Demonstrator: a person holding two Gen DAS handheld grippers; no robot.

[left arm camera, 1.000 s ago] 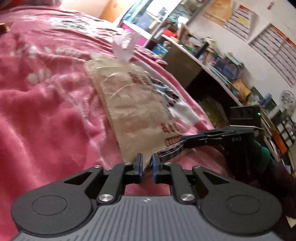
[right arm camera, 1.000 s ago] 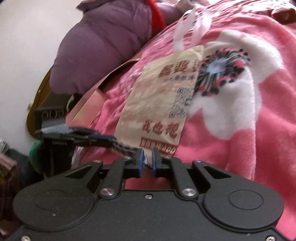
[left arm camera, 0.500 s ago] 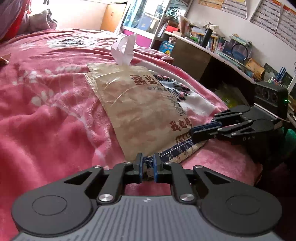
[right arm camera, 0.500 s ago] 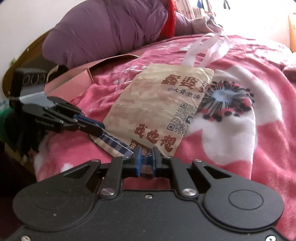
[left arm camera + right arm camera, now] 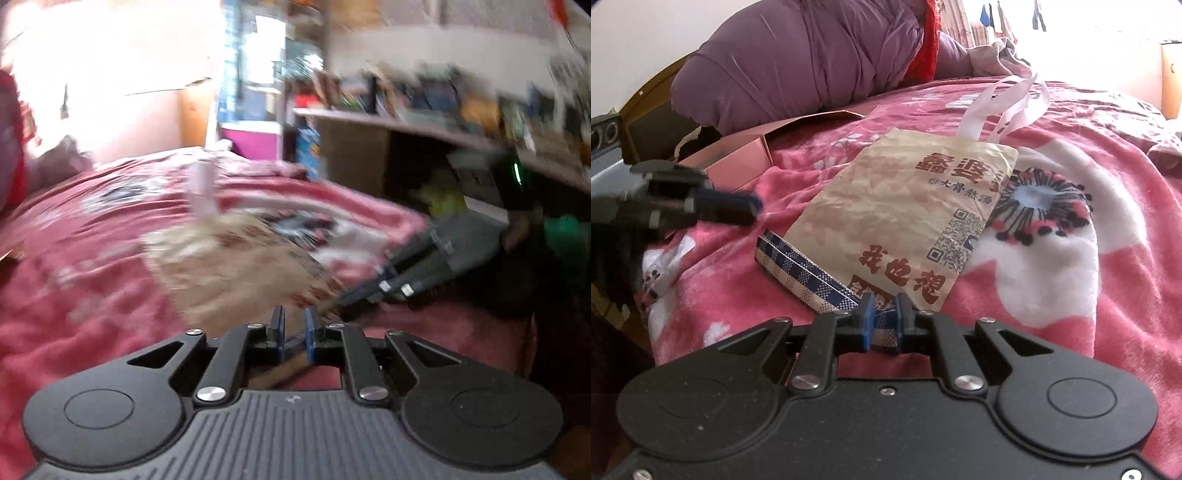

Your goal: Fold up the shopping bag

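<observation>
Right wrist view: a beige shopping bag is seen lying flat on a pink flowered blanket, its white handles at the far end. The bag's blue-checked near corner is pinched by the right gripper. Beside the bag's other near corner, the left gripper is held clear, jaws nearly together with nothing between them. A purple quilt is heaped beyond the bag.
</observation>
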